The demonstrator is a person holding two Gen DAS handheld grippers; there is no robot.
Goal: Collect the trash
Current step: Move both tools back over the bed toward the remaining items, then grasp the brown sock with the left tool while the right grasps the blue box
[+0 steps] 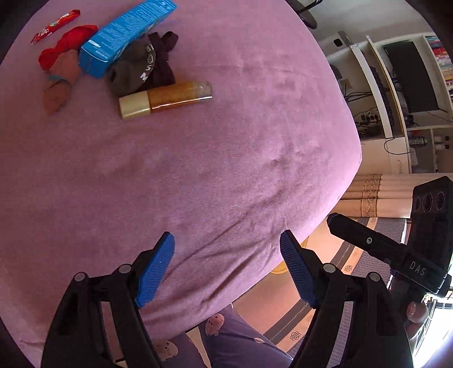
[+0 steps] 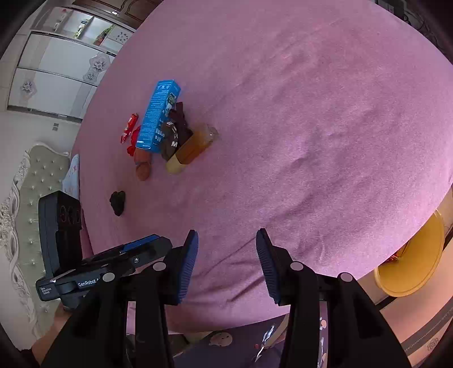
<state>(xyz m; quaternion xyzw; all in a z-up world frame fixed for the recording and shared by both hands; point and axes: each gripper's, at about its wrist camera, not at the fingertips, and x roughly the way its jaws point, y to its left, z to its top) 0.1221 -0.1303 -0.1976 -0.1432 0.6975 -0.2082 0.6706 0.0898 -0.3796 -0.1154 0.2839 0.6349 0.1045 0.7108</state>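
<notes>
A pile lies on the purple bed cover (image 1: 226, 141): a blue carton (image 1: 124, 34), an amber bottle with a cream cap (image 1: 167, 99), a dark cloth with white letters (image 1: 144, 68), a red wrapper (image 1: 55, 25), a red cloth (image 1: 68, 42) and a tan sock (image 1: 59, 85). The pile also shows in the right wrist view, with the carton (image 2: 158, 116) and bottle (image 2: 192, 150). A small black lump (image 2: 117, 202) lies apart. My left gripper (image 1: 226, 269) is open and empty over the bed's near edge. My right gripper (image 2: 226, 266) is open and empty there too.
A yellow bin (image 2: 410, 260) stands on the floor at the right of the bed. A desk with a monitor (image 1: 410, 79) is beyond the bed. A padded headboard (image 2: 31, 192) and white wardrobe (image 2: 56, 70) are at the left. The person's patterned trousers (image 1: 240, 342) are below.
</notes>
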